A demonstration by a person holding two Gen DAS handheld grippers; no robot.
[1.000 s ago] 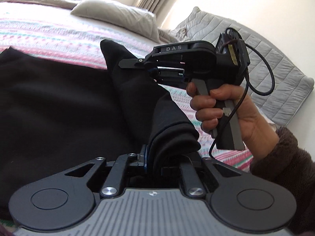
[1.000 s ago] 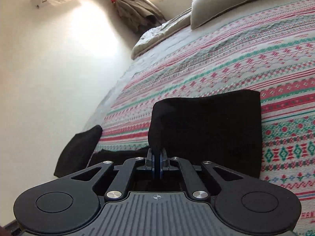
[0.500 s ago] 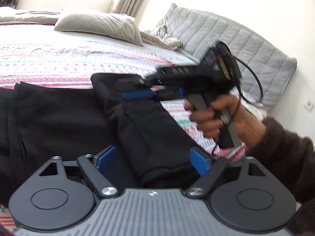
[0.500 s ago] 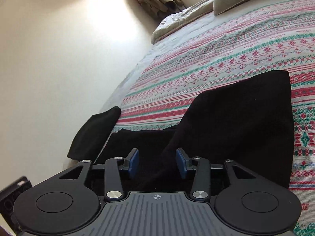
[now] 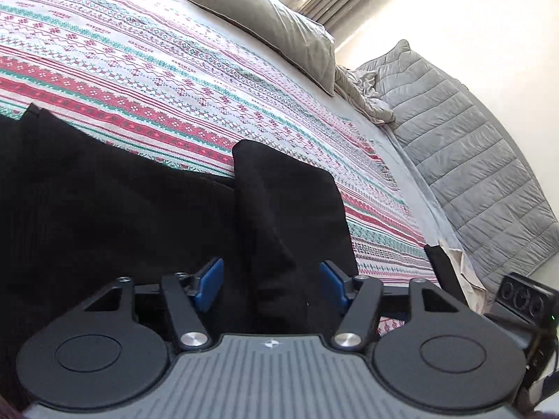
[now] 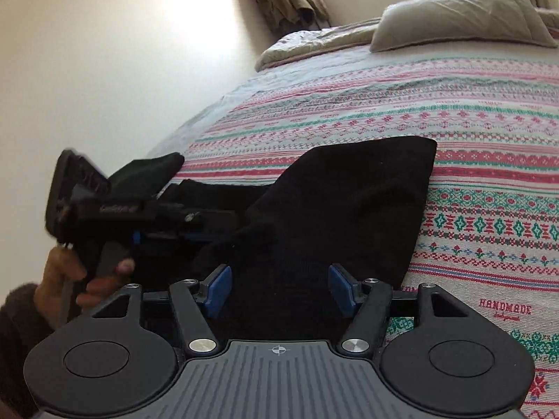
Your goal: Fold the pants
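Black pants (image 5: 115, 216) lie on the striped bedspread (image 5: 167, 80), with one end folded over into a narrow flap (image 5: 293, 216). In the right wrist view the folded pants (image 6: 353, 202) lie flat. My left gripper (image 5: 270, 284) is open, its blue pads (image 5: 209, 283) apart on either side of the flap's near edge. My right gripper (image 6: 279, 289) is open over the near edge of the cloth. The left gripper also shows in the right wrist view (image 6: 209, 225), held in a hand.
A grey pillow (image 5: 272, 24) and a quilted grey blanket (image 5: 468, 160) lie at the head and right side of the bed. A white wall (image 6: 104, 70) runs along the left. A black device (image 5: 524, 300) shows at the right edge.
Both grippers were shut on the pants a second ago. They have opened and let the cloth go, and the folded end now lies on the bed. The right gripper has left the left view.
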